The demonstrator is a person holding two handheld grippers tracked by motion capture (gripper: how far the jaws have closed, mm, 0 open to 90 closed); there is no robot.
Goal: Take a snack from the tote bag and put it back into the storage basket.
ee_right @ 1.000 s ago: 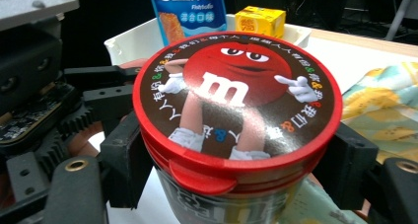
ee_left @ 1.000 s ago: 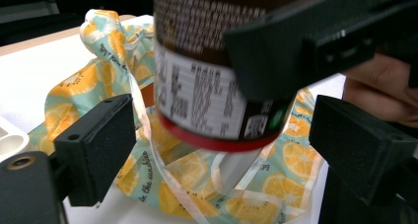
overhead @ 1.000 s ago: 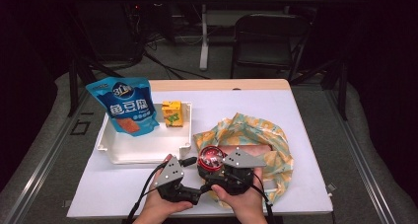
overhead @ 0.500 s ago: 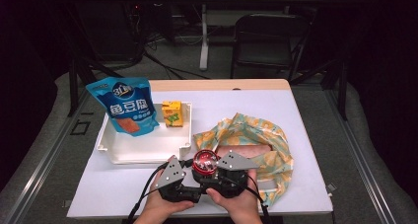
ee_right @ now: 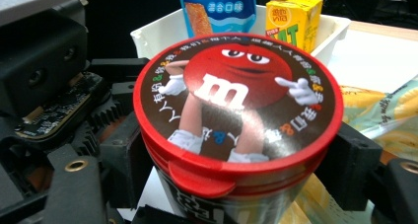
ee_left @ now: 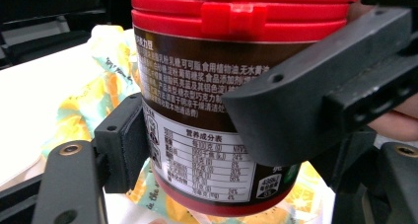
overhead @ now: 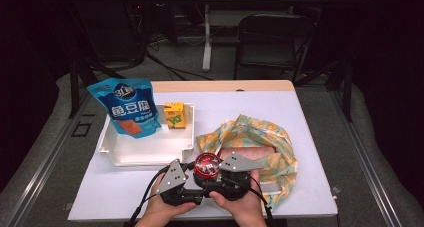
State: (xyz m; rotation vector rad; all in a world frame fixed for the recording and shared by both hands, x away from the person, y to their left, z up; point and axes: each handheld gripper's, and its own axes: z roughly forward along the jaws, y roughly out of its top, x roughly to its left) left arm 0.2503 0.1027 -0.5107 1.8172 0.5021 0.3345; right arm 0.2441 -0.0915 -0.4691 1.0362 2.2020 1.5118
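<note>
Near the front edge of the table (overhead: pixel 310 117), a red-lidded candy can (overhead: pixel 206 165) was held upright between the two grippers, just beside the patterned cloth bag (overhead: pixel 270 152) and clear of the white tray (overhead: pixel 150 152). The right gripper (ee_right: pixel 236 174) was clamped on the can just under its lid, one jaw on each side. The left gripper (ee_left: pixel 197 140) was set around the can's lower body; its jaws had just been closing, with the can between them, and both appeared to be against the label, so a two-gripper hold was judged to be nearly or fully made.

Judged from the layout, the work was a moving of goods between bag and tray, and was partly done: a blue snack pouch (overhead: pixel 127 107) and a yellow drink carton (overhead: pixel 174 115) were already standing in the tray, while the can was not yet placed. A pinkish item (overhead: pixel 250 153) was seen inside the bag; what it was could not be told.

Counted: one can, one pouch, one carton, one tray, one bag, two grippers.
</note>
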